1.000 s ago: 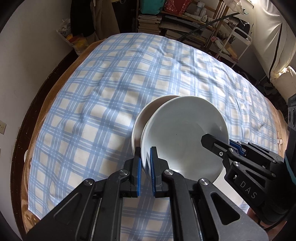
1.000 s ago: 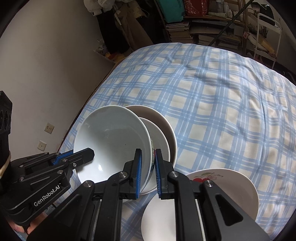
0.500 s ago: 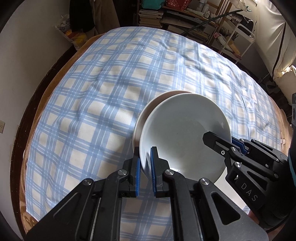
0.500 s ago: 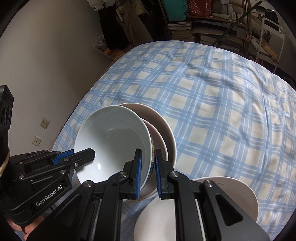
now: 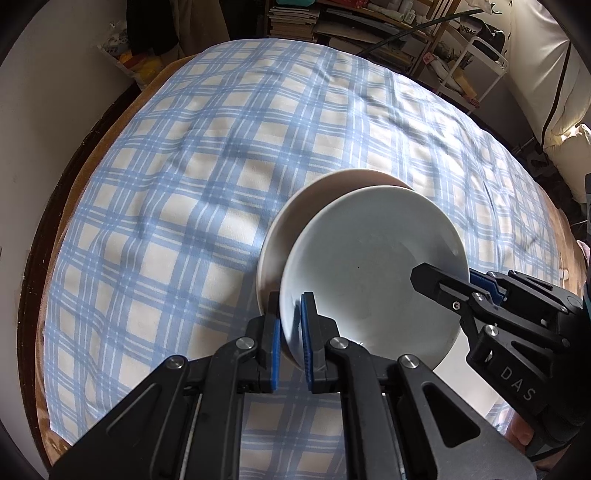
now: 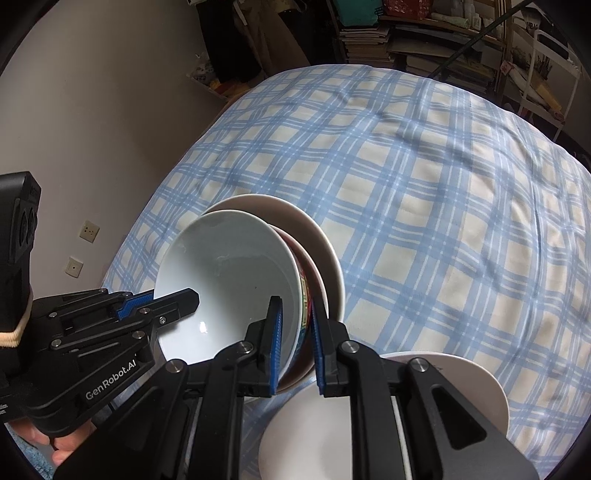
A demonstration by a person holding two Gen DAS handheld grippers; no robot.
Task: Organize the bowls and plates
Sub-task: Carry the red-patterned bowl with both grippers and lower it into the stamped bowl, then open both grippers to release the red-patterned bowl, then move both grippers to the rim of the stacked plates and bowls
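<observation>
A pale white bowl (image 5: 369,266) lies nested in a red patterned bowl (image 6: 308,273), with a wider beige bowl (image 5: 295,214) behind them, low over the checked cloth. My left gripper (image 5: 290,306) is shut on the white bowl's near left rim. On the opposite rim my right gripper (image 6: 295,314) is shut, its pads straddling the white bowl (image 6: 229,273) and the red one together. Each gripper shows in the other's view: the right gripper (image 5: 443,284) and the left gripper (image 6: 184,299). The beige bowl (image 6: 295,218) leans against the stack. I cannot tell whether the stack touches the cloth.
A white plate (image 6: 461,384) lies on the blue checked tablecloth (image 5: 184,184) just under my right gripper. The table's brown edge (image 5: 48,258) runs along the left by the wall. Shelves of books (image 5: 295,22) and a white cart (image 5: 480,62) stand beyond the far edge.
The bowls and my left gripper have sunk a little toward the cloth. More of the red bowl's side shows beside the white bowl. Both grips are unchanged.
</observation>
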